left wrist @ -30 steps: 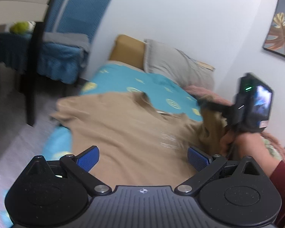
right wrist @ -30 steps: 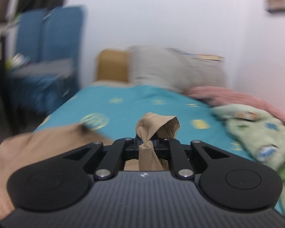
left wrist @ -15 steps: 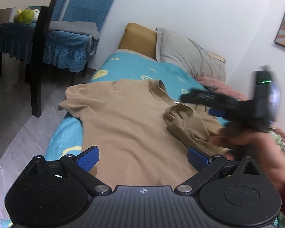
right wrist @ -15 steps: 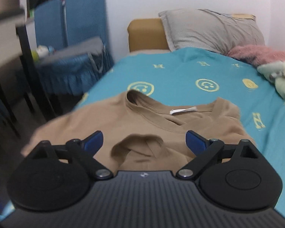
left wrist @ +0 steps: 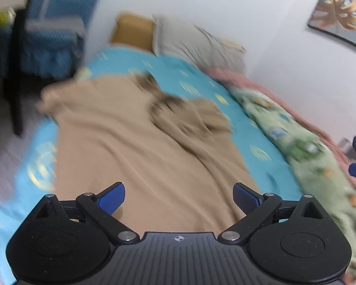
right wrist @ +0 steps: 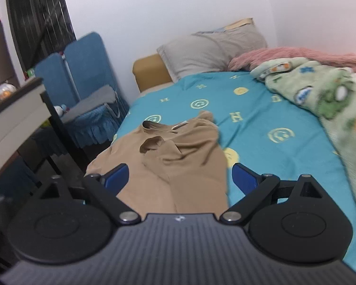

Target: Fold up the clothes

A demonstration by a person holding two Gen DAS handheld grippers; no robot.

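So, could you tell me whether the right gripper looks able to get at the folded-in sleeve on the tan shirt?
Probably yes: the right gripper is open, empty, and the sleeve lies uncovered on the tan shirt just ahead.

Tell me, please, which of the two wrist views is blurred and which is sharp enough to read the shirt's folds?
Left wrist view: motion blur smears the tan shirt and bed, while the left gripper stays crisp. Right wrist view: much sharper; the shirt's collar and folded-in sleeve read clearly, with only the green blanket soft towards the fisheye edge.
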